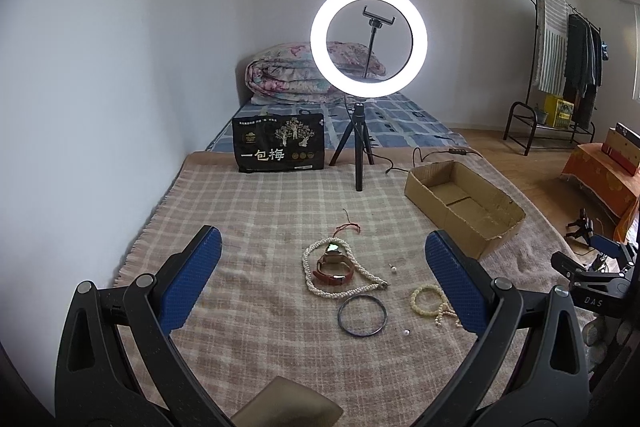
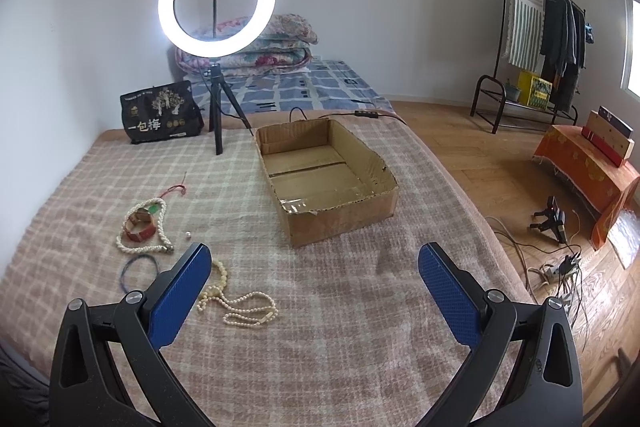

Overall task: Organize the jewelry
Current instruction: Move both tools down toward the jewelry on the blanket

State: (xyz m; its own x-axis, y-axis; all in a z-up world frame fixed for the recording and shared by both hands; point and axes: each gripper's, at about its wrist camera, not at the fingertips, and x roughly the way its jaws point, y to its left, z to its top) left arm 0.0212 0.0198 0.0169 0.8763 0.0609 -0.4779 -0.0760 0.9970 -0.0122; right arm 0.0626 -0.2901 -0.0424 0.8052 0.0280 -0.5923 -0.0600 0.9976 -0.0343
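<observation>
Jewelry lies on a checked blanket [image 1: 260, 219]. A white pearl necklace [image 1: 340, 291] rings a red-brown strap watch [image 1: 334, 271] with a green stone and a red cord [image 1: 347, 226] behind it. A dark bangle [image 1: 362, 315], a cream bead bracelet [image 1: 426, 297] and two loose pearls [image 1: 393, 269] lie nearby. My left gripper [image 1: 322, 267] is open above the pile. My right gripper [image 2: 314, 285] is open and empty, with the bead strand [image 2: 244, 307] by its left finger. An empty cardboard box [image 2: 340, 209] sits ahead of it; it also shows in the left wrist view [image 1: 496, 227].
A lit ring light on a tripod [image 1: 368, 41] and a black bag [image 1: 278, 143] stand at the blanket's far edge. A cable [image 2: 360, 115] runs behind the box. The bed edge drops to a wooden floor [image 2: 500, 163] on the right, with cables and a clothes rack.
</observation>
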